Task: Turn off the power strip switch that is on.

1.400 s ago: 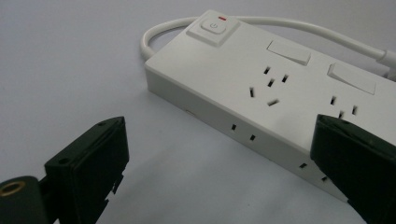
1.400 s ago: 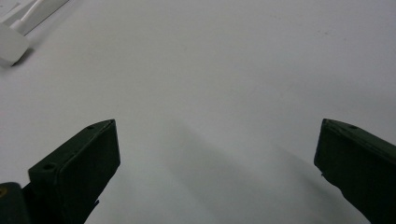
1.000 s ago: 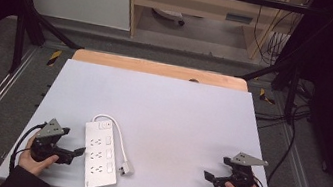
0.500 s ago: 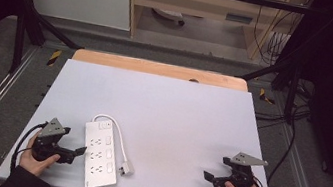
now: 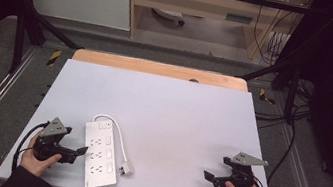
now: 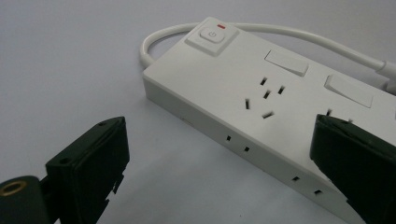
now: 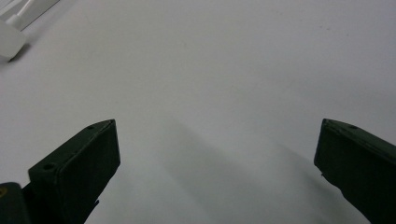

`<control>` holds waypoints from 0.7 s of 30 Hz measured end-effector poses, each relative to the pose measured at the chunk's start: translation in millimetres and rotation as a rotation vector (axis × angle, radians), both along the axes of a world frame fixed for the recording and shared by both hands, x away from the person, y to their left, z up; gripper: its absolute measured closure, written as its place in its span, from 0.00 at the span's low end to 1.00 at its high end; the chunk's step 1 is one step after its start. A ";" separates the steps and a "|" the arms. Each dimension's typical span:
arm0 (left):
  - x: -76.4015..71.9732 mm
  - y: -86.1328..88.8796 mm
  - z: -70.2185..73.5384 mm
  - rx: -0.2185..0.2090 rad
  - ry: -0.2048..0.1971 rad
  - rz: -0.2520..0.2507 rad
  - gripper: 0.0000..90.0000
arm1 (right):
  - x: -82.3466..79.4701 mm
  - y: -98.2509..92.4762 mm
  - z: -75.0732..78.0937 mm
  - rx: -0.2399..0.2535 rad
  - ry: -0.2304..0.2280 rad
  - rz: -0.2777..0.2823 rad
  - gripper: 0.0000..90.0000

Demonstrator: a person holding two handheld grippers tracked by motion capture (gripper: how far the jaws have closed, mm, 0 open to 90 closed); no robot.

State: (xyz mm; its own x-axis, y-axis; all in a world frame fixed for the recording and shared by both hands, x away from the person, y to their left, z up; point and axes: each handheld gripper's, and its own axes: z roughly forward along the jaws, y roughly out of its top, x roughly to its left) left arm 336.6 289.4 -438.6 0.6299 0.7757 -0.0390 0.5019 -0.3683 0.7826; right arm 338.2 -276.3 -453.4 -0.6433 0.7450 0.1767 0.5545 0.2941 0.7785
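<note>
A pale grey tabletop (image 5: 161,113) in a dim workshop, with a white power strip (image 5: 100,155) laid near its front-left corner.

The power strip's long axis is set roughly front to back, its cord (image 5: 119,136) looped along the right side and ended in a plug (image 5: 126,169). The left gripper (image 5: 75,152) is held just beside the strip's left flank, jaws spread wide and empty, pointed at it; the switch end (image 6: 212,35) is seen ahead of them. The right gripper (image 5: 208,176) is rested near the front-right corner, well apart from the strip, jaws likewise wide and empty. The left is judged the nearer for a grasp across the strip's width.
</note>
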 end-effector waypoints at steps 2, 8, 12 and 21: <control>0.6 -1.6 0.9 0.004 0.000 -0.002 0.05 | 0.0 -0.2 0.0 -0.002 -0.005 -0.001 0.01; 1.8 -7.8 4.1 0.008 0.003 -0.007 0.05 | 0.0 -0.2 0.1 -0.003 -0.004 -0.002 0.01; 1.5 -11.8 7.2 0.009 0.002 -0.013 0.05 | 0.0 0.0 0.0 -0.004 -0.003 0.000 0.01; 1.5 -17.1 14.7 0.001 0.002 -0.024 0.06 | 0.4 0.2 -0.4 -0.006 0.001 -0.002 0.01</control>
